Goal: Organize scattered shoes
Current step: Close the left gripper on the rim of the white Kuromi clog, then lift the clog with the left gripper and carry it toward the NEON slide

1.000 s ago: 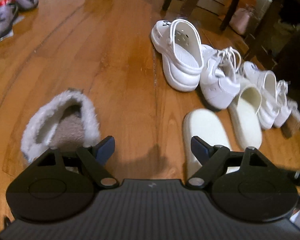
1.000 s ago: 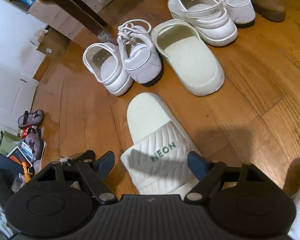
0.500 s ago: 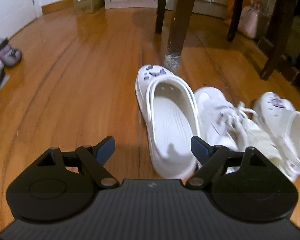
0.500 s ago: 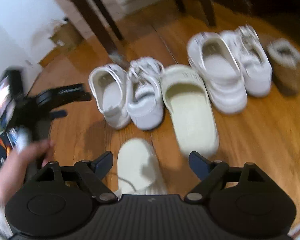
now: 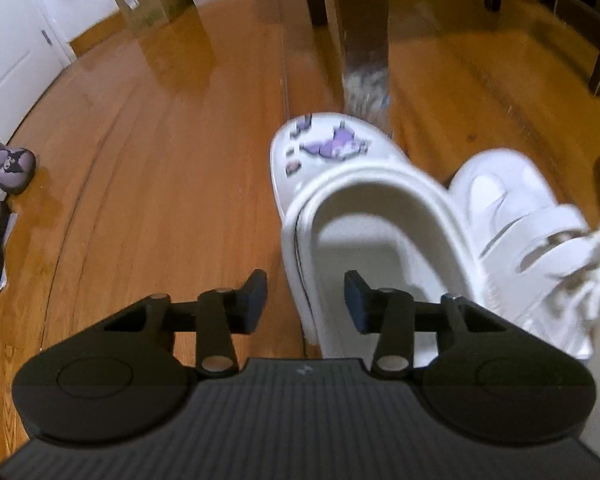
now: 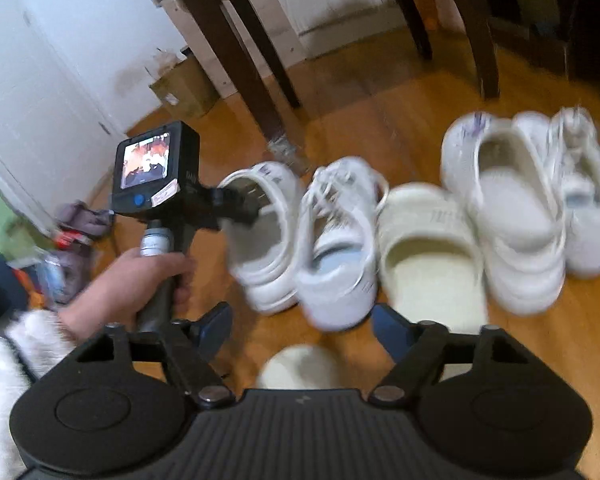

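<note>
A white clog with purple charms on its toe fills the left wrist view, beside a white sneaker. My left gripper is open but narrowed, its fingers straddling the clog's left side wall with small gaps on both sides. From the right wrist, that same left gripper is held by a hand at the rim of the leftmost clog. A row runs rightwards: sneaker, cream slide, second clog, second sneaker. My right gripper is open above another cream slide.
Dark table legs stand just behind the shoes on the wooden floor. A cardboard box sits by the white wall. Small grey shoes and clutter lie at the far left. A white door is on the left.
My left gripper moved forward to the charm clog and its fingers narrowed around the side wall. The right gripper drew back from the cream slide, and the hand-held left gripper came further into its view.
</note>
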`<act>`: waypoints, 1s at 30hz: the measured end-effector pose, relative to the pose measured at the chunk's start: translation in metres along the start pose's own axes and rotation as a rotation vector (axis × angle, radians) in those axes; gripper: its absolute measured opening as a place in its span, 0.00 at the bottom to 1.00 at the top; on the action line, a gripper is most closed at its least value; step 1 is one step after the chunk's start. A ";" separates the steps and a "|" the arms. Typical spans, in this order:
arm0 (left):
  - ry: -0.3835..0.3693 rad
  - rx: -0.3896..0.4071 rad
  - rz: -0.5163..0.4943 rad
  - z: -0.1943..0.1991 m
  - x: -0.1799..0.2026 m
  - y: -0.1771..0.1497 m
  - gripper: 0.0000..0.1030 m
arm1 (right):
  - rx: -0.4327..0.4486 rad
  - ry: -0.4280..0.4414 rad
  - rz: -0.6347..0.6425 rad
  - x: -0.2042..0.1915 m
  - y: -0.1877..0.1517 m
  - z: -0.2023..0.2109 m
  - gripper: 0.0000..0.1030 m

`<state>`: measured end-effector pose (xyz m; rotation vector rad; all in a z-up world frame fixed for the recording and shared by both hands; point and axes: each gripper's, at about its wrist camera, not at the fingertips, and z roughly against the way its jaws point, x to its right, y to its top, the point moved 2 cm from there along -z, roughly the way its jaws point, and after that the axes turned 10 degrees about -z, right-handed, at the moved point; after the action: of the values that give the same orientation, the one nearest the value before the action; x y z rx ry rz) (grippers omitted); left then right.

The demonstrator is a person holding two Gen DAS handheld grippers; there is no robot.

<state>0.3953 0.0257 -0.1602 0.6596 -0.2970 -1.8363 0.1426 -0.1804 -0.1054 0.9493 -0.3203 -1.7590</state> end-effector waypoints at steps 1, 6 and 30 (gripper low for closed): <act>-0.003 0.009 0.001 -0.002 -0.001 0.001 0.38 | -0.009 -0.010 0.030 -0.005 0.005 -0.006 0.73; -0.030 0.035 0.046 -0.013 -0.013 0.006 0.56 | -0.016 0.006 0.037 -0.013 0.011 -0.006 0.73; -0.145 0.163 0.212 0.117 -0.045 -0.069 0.11 | -0.143 -0.088 0.030 -0.045 -0.030 0.026 0.77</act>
<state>0.2851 0.0785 -0.0865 0.5834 -0.5954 -1.6702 0.1086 -0.1337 -0.0872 0.7635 -0.2597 -1.7739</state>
